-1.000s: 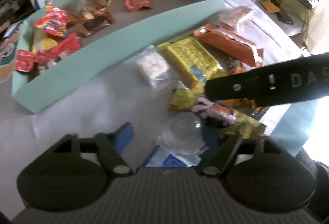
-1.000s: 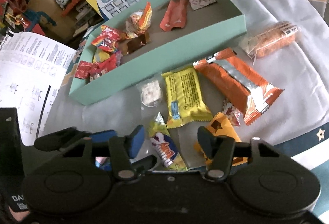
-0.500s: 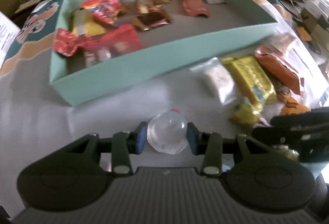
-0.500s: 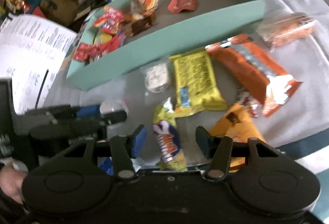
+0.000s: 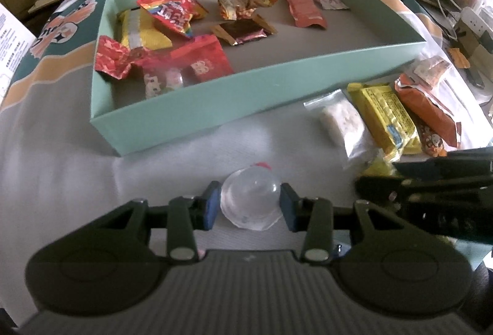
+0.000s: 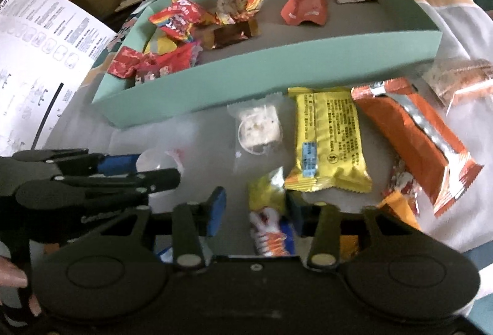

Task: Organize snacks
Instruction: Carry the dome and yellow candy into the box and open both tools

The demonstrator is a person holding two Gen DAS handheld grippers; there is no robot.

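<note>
While my left gripper (image 5: pixel 250 205) clamps its blue pads on a clear domed jelly cup (image 5: pixel 251 202) with a red-tipped lid, just in front of the teal box (image 5: pixel 246 101) on the grey cloth (image 5: pixel 61 175), my right gripper (image 6: pixel 255 208) is closing around a small yellow packet (image 6: pixel 269 208) printed white, orange and blue; its right pad touches, its left stands clear

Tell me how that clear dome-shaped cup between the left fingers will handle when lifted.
The clear cup looks thin, glossy plastic, so probably light and a bit slippery against the pads. Its rounded dome suggests it may roll if dropped. Hard squeezing might dent it.
</note>
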